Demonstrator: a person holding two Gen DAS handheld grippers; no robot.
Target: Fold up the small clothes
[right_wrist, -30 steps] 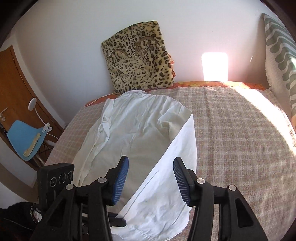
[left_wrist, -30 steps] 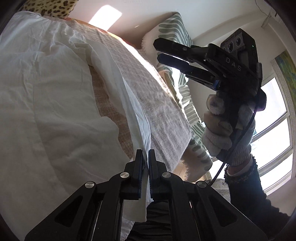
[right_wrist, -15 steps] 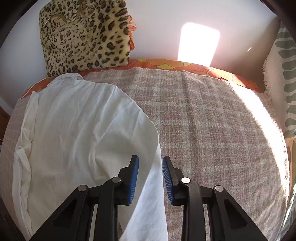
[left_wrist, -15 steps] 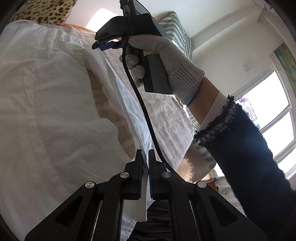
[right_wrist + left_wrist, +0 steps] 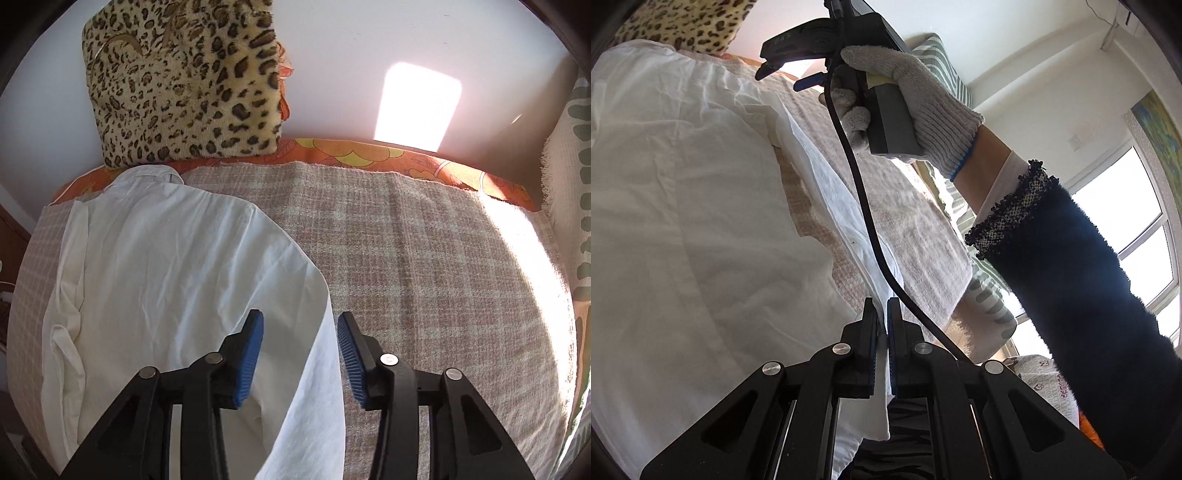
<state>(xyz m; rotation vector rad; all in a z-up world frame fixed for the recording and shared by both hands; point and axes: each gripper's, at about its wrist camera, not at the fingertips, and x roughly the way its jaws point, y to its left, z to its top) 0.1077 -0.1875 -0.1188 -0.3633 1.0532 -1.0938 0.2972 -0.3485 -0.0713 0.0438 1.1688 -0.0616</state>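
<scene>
A white shirt (image 5: 166, 266) lies on a checked bed cover (image 5: 424, 258), its collar toward a leopard cushion. It also shows in the left wrist view (image 5: 683, 221). My left gripper (image 5: 882, 317) is shut on the shirt's hem at the bed's near edge. My right gripper (image 5: 300, 332) is open, its blue pads on either side of the shirt's folded right edge, close above the cloth. In the left wrist view the right gripper (image 5: 783, 74) is held by a gloved hand (image 5: 916, 99) over the shirt's far part.
A leopard-print cushion (image 5: 184, 85) leans on the wall at the bed's head. A green-patterned cushion (image 5: 576, 184) stands at the right side. An orange flowered sheet (image 5: 369, 151) shows under the cover. A window (image 5: 1137, 229) is to the right.
My right gripper moved further over the bed toward the shirt's upper part, closed partway, then opened wider around the folded edge. My left gripper stayed shut on the hem.
</scene>
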